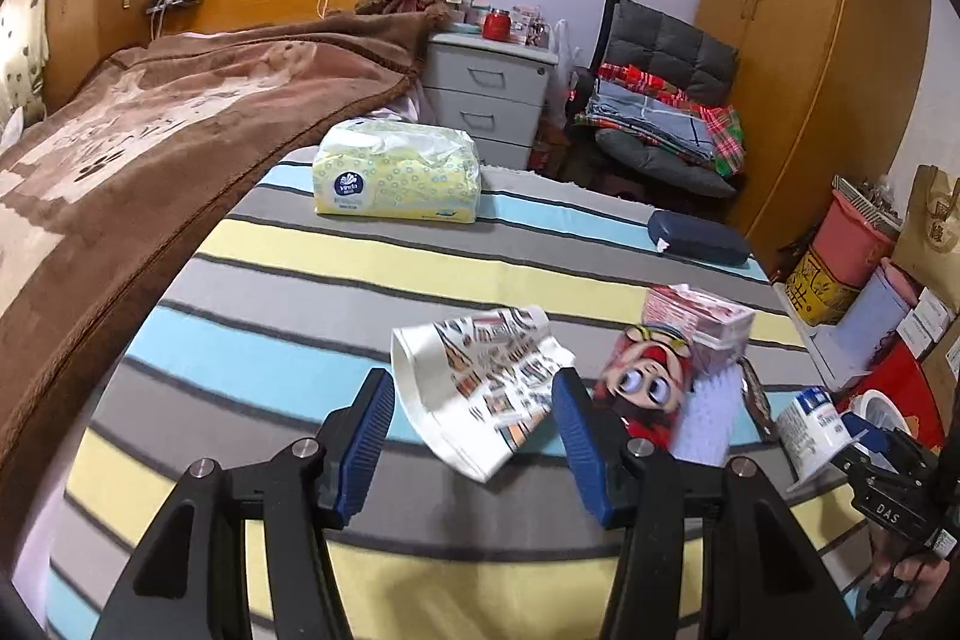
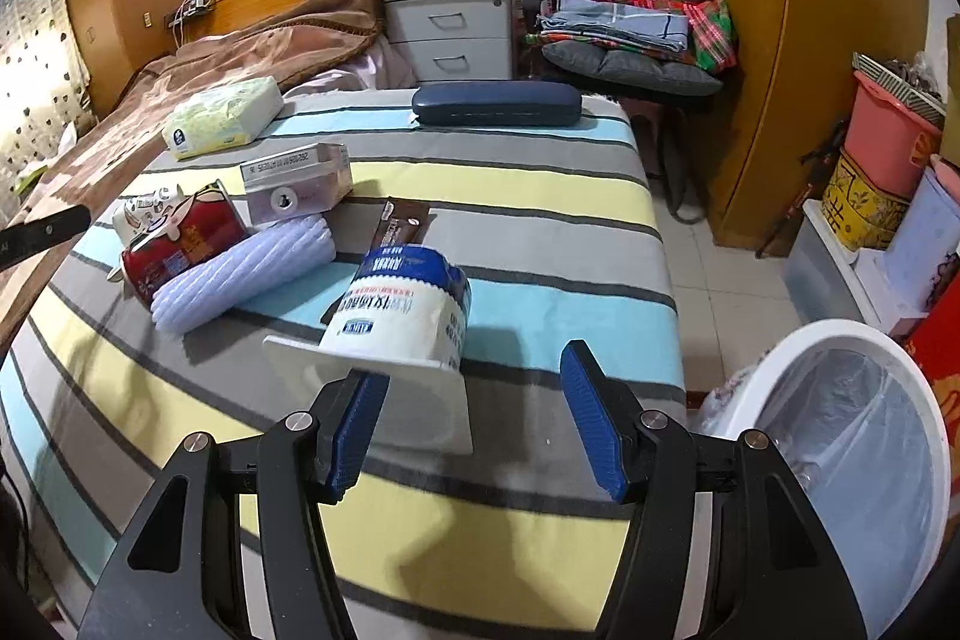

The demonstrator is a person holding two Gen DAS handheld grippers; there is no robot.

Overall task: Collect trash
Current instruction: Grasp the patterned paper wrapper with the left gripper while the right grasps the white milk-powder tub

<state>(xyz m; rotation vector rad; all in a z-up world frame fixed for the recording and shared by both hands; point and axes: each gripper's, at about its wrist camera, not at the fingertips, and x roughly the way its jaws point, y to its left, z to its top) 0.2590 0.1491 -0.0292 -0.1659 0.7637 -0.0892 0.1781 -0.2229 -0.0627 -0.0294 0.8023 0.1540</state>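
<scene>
Trash lies on the striped bed. A crushed printed paper cup lies on its side between the open fingers of my left gripper, not gripped. Beside it lie a red cartoon can, a ribbed lilac cup and a pink carton. A white-and-blue yogurt tub lies upside down just beyond my open right gripper, nearer its left finger. The tub also shows in the left wrist view. A brown wrapper lies behind the tub. A white trash bin with a clear liner stands at the bed's right.
A yellow tissue pack and a dark blue glasses case lie farther back on the bed. A brown blanket covers the left side. A grey drawer unit, a chair with folded cloths and boxes with a pink bucket stand beyond.
</scene>
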